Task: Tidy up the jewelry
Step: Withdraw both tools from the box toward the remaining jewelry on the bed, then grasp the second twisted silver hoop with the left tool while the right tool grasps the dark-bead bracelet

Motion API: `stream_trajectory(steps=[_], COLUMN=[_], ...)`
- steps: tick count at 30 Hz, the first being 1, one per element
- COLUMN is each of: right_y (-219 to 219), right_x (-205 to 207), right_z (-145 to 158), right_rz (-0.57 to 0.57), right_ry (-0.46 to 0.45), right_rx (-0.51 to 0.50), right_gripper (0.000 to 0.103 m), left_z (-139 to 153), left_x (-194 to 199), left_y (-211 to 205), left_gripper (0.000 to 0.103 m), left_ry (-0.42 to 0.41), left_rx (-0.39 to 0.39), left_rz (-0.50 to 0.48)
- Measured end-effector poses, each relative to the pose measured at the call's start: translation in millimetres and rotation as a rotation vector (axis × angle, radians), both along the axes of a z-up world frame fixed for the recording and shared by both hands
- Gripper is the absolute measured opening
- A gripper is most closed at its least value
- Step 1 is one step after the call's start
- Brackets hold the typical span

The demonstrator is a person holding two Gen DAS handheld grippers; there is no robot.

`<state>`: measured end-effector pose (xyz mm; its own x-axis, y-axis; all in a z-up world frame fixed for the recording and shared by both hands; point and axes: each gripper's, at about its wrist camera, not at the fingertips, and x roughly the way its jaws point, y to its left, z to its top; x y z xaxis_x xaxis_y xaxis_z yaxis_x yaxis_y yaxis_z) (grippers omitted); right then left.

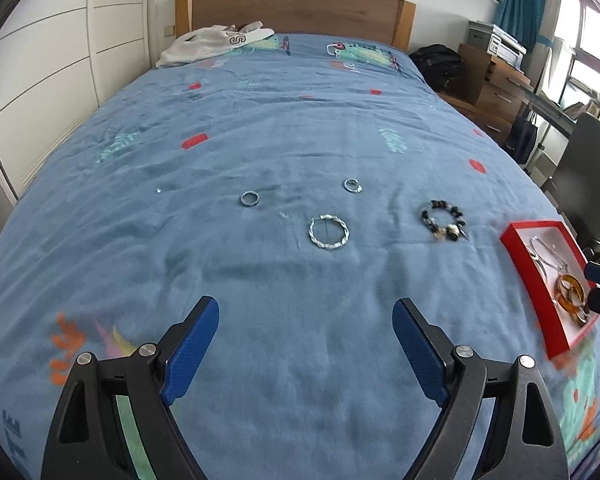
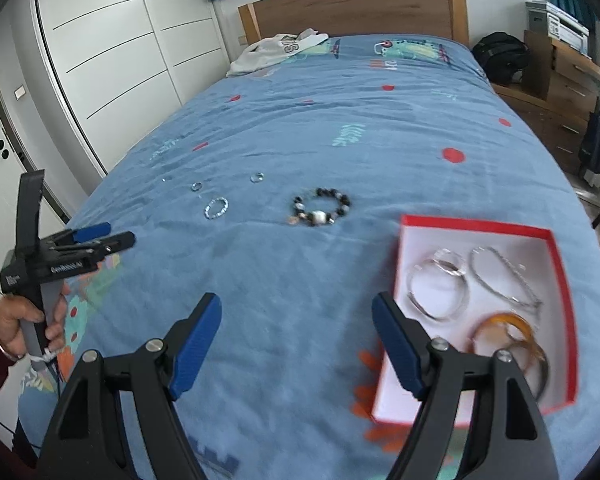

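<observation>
On the blue bedspread lie a twisted silver bangle (image 1: 328,232), a beaded black bracelet (image 1: 444,220), and two small silver rings (image 1: 249,199) (image 1: 352,185). A red box (image 1: 534,280) with a white inside holds silver bangles and an amber bangle (image 1: 571,294). My left gripper (image 1: 306,322) is open and empty, hovering short of the twisted bangle. My right gripper (image 2: 296,320) is open and empty, its right finger (image 2: 396,340) over the box's left edge (image 2: 388,360). In the right wrist view the beaded bracelet (image 2: 322,208) and twisted bangle (image 2: 216,208) lie ahead.
A white garment (image 1: 212,44) lies by the wooden headboard (image 1: 296,8). White wardrobes (image 2: 100,60) stand left of the bed. A backpack (image 1: 440,64), drawers and an office chair (image 1: 584,176) stand on the right. The left gripper (image 2: 92,236) shows at the left in the right wrist view.
</observation>
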<state>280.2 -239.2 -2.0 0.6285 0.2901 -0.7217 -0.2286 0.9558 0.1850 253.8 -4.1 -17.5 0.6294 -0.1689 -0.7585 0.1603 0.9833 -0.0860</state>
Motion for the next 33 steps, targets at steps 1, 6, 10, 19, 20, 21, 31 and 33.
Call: stream_trajectory(steps=[1, 6, 10, 19, 20, 21, 31, 33], right_y=[3.6, 16.1, 19.8, 24.9, 26.1, 27.7, 39.3, 37.8], right_x=[7.0, 40.4, 73.2, 136.6, 141.4, 147.6, 187.8, 190.4], right_z=[-1.8, -16.3, -36.2, -76.8, -79.8, -83.5, -101.7, -101.6], right_rz=[-0.001, -0.034, -0.128, -0.235, -0.238, -0.242, -0.265, -0.269], right_ry=[-0.001, 0.002, 0.024, 0.117, 0.121, 0.127, 0.154, 0.158], right_rx=[0.008, 0.017, 0.018, 0.029, 0.027, 0.023, -0.010, -0.002], right_gripper=[0.077, 0.077, 0.077, 0.077, 0.077, 0.077, 0.077, 0.077], left_z=[-2.4, -18.4, -33.6, -67.4, -70.8, -72.8, -78.1, -77.9], left_x=[5.1, 37.2, 63.8, 103.3, 105.9, 107.6, 118.9, 118.8], left_y=[-0.9, -9.7, -19.3, -33.9, -34.5, -35.2, -40.3, -39.8], left_gripper=[0.088, 0.089, 0.089, 0.089, 0.089, 0.089, 0.064, 0.059], left_ry=[0.001, 0.014, 0.028, 0.071, 0.073, 0.073, 0.048, 0.044], left_rx=[0.000, 0.007, 0.009, 0.039, 0.045, 0.047, 0.028, 0.021], left_rz=[-0.001, -0.021, -0.043, -0.041, -0.040, -0.040, -0.053, -0.059])
